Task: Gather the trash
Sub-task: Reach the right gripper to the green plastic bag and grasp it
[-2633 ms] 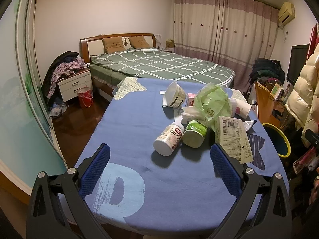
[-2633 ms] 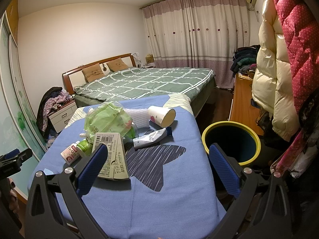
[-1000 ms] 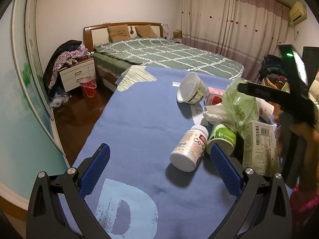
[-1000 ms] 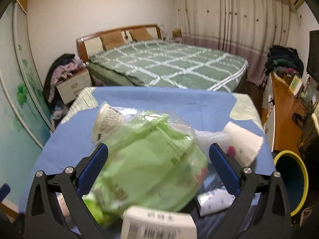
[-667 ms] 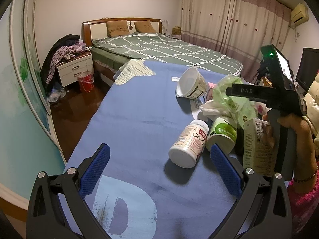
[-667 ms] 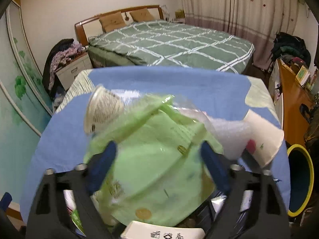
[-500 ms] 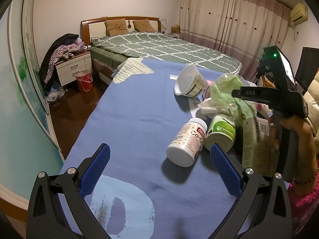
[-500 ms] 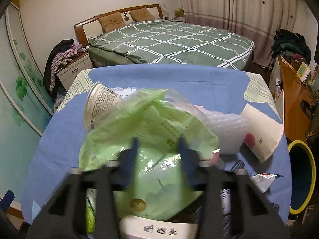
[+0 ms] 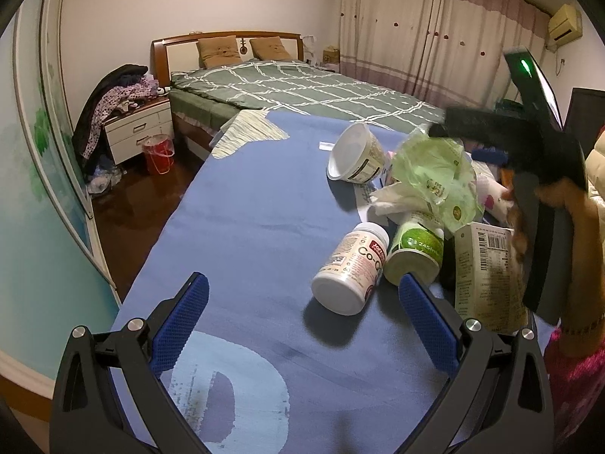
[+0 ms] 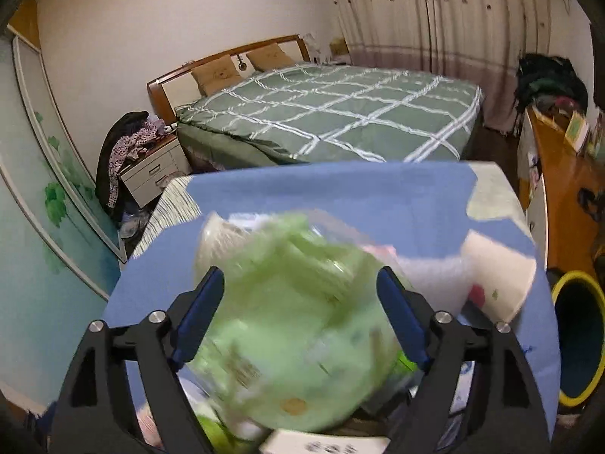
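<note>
A pile of trash lies on a blue-covered table (image 9: pixel 245 204). In the left wrist view I see a white pill bottle (image 9: pixel 349 266), a green-label jar (image 9: pixel 416 247), a white cup (image 9: pixel 355 159), a crumpled green plastic bag (image 9: pixel 438 178) and a white carton (image 9: pixel 487 272). My left gripper (image 9: pixel 298 314) is open and empty near the table's front, left of the pill bottle. My right gripper (image 10: pixel 298 314) is open, its fingers on either side of the blurred green bag (image 10: pixel 295 336), not closed on it. It also shows in the left wrist view (image 9: pixel 529 143), above the pile.
A yellow-rimmed bin (image 10: pixel 578 336) stands by the table's right edge. A paper cup (image 10: pixel 499 276) lies right of the bag. A green bed (image 9: pixel 298 87) stands behind the table, with a nightstand (image 9: pixel 136 132) and a red bucket (image 9: pixel 159 153) at the left.
My right gripper shut on the green bag half a second ago and now stands open again around it. The bag looks blurred. My left gripper has drifted slightly; the pile looks nearer.
</note>
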`<move>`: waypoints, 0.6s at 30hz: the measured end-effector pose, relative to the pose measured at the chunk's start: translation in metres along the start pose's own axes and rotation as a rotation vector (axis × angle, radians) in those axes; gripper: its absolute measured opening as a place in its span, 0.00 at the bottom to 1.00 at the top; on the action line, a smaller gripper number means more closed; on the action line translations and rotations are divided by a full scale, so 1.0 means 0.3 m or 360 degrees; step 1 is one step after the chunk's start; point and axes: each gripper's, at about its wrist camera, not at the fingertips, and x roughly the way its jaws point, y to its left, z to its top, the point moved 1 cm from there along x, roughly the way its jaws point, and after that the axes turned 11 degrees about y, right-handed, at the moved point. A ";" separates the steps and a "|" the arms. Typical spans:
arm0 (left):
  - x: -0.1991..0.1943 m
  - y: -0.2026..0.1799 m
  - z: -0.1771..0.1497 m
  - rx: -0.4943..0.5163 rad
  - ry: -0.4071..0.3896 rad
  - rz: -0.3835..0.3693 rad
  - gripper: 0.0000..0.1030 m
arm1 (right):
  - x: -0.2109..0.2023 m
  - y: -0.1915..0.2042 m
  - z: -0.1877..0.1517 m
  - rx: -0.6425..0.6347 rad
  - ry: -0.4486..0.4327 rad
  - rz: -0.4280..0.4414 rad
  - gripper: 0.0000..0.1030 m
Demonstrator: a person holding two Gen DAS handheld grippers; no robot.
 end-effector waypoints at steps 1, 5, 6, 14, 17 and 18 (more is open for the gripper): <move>0.000 0.004 0.000 -0.0002 0.0001 -0.0003 0.96 | 0.011 0.023 0.024 -0.0016 0.0014 -0.0033 0.87; -0.004 0.020 -0.003 -0.0008 0.0000 -0.0019 0.96 | 0.095 0.093 0.108 -0.0090 0.0099 -0.0270 0.87; -0.007 0.023 -0.003 -0.0009 -0.0002 -0.0022 0.96 | 0.113 0.100 0.120 -0.0100 0.0135 -0.0296 0.87; -0.004 0.064 -0.002 -0.0069 0.0000 -0.0059 0.96 | 0.088 0.068 0.073 -0.0149 0.0281 -0.0274 0.54; -0.007 0.060 -0.004 -0.0067 0.0000 -0.0060 0.96 | 0.041 0.004 0.050 -0.0080 0.0239 -0.0165 0.60; -0.007 0.057 -0.005 -0.0062 -0.0001 -0.0059 0.96 | 0.024 -0.018 0.043 -0.0049 0.0214 -0.0143 0.67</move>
